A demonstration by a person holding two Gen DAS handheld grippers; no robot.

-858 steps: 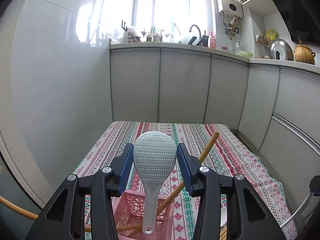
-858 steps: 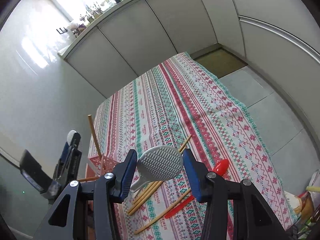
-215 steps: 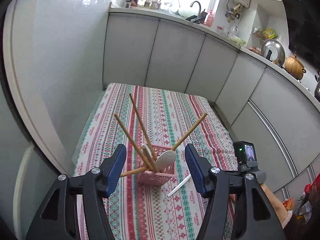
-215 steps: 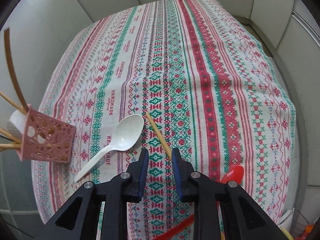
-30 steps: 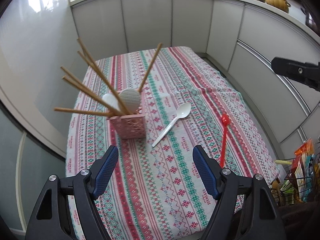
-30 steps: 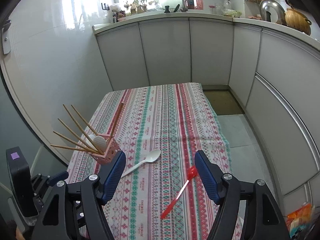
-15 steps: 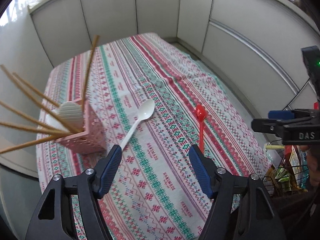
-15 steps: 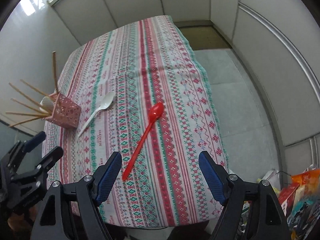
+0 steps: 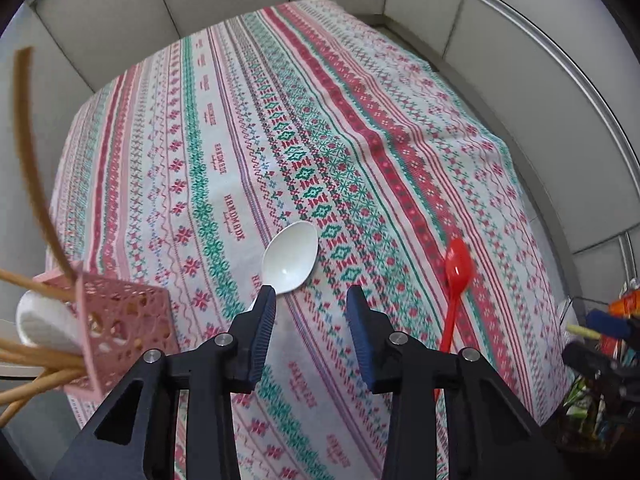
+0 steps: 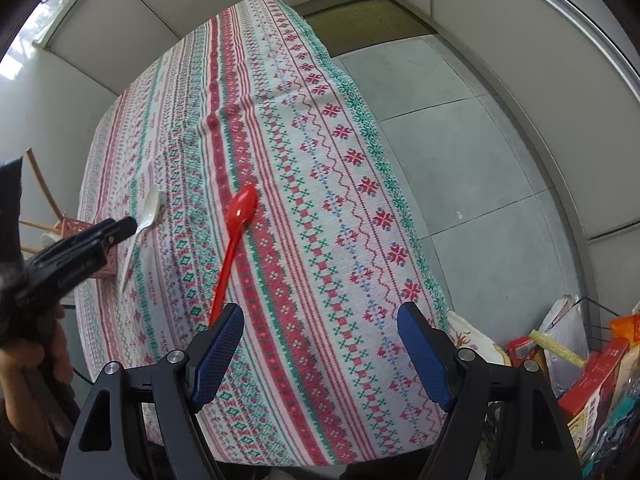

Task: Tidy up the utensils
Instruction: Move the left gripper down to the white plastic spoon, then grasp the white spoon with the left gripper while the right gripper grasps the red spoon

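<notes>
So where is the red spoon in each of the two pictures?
Left wrist view: the red spoon lies at the right, bowl pointing away, past the right finger of the left tongs.
Right wrist view: the red spoon lies left of centre, its handle end hidden behind the left finger of the right tongs.
Shared landmark: the white spoon, lying to the red spoon's left in both.

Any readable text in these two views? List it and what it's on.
"HANDMADE": woven on the tablecloth, repeated along its pale stripes; the small script under each is too small to read.
Lettering on the side of the left gripper: blurred, unreadable.
Print on the boxes and packets beside the table: too small to read.
</notes>
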